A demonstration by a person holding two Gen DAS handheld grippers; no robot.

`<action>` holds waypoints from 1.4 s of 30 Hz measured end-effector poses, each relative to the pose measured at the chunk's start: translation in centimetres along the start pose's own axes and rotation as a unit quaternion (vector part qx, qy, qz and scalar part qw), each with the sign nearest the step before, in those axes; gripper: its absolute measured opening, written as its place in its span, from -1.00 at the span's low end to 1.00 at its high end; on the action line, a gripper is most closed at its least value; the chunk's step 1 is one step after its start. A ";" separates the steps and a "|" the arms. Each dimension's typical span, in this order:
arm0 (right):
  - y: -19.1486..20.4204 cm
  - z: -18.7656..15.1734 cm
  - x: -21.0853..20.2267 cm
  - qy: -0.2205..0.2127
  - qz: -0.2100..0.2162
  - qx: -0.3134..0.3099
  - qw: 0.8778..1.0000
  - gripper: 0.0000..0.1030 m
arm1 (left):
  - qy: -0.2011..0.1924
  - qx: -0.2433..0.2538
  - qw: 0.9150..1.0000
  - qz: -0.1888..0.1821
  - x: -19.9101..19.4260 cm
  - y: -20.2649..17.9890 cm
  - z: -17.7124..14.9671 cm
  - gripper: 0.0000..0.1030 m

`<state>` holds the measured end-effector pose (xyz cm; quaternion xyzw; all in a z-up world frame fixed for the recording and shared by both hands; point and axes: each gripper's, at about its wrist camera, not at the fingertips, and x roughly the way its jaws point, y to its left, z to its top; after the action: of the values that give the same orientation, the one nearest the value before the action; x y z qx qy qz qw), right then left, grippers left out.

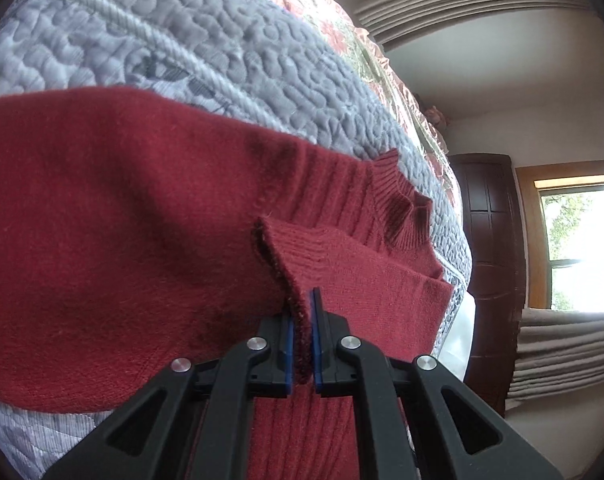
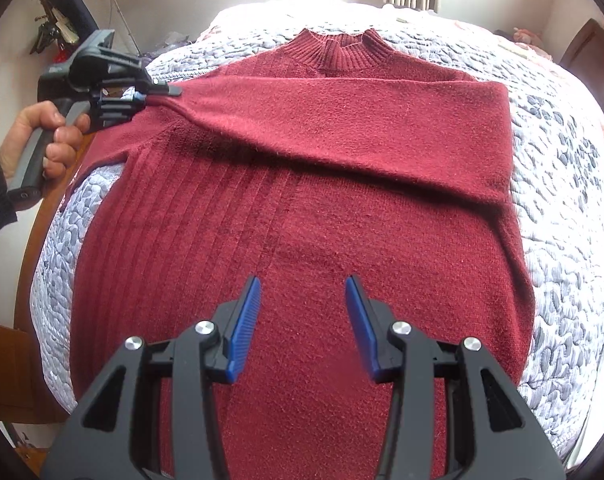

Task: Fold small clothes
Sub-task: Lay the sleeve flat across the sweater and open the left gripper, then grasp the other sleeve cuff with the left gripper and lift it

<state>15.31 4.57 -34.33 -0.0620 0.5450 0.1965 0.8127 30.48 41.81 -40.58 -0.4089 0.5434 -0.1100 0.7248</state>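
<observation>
While the quilted bed carries it, the red sweater is laid flat, collar at the far end, hem near. One sleeve is folded across the chest from right to left. Its cuff is clamped between the closed fingers of the left gripper, held by a hand at the left edge. The right gripper hovers over the near hem, fingers spread, empty.

Grey quilted bed (floral cover beyond), dark wooden door, bright window, pale walls
</observation>
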 end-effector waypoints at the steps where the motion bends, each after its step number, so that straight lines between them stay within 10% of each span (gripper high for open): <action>1: 0.0 0.0 0.1 0.001 0.000 0.000 1.000 -0.14 | 0.007 -0.004 1.000 0.006 0.6 0.6 -0.1 -0.88; 12: -0.3 0.7 -0.2 -0.003 -0.005 -0.003 1.000 -0.14 | 0.002 -0.037 0.999 0.039 -0.2 2.7 -0.2 -0.55; 17: 0.4 1.0 0.0 0.000 0.001 -0.010 1.000 -0.12 | -0.024 -0.022 0.999 -0.017 -1.7 -0.1 -0.7 -0.12; 25: 2.6 1.5 -0.8 -0.005 0.009 -0.033 0.999 -0.08 | 0.009 -0.066 0.997 -0.032 2.0 2.1 -1.2 -0.08; 31: 4.0 2.3 -0.4 0.004 0.006 -0.058 0.998 0.01 | -0.093 -0.090 0.990 -0.049 -7.1 4.5 -2.3 0.54; 34: 5.1 3.1 -0.1 0.005 0.012 -0.065 0.998 0.13 | -0.176 -0.147 0.973 -0.022 -13.9 10.4 -3.5 0.59; 42: 10.7 3.5 1.5 0.022 0.044 -0.111 0.993 0.13 | -0.304 -0.379 0.874 0.005 -24.4 31.9 -7.2 0.60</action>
<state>14.69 15.89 -33.08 -0.1317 0.5398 0.2899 0.7792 5.70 73.61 -46.78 -0.6630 0.2982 0.2380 0.6441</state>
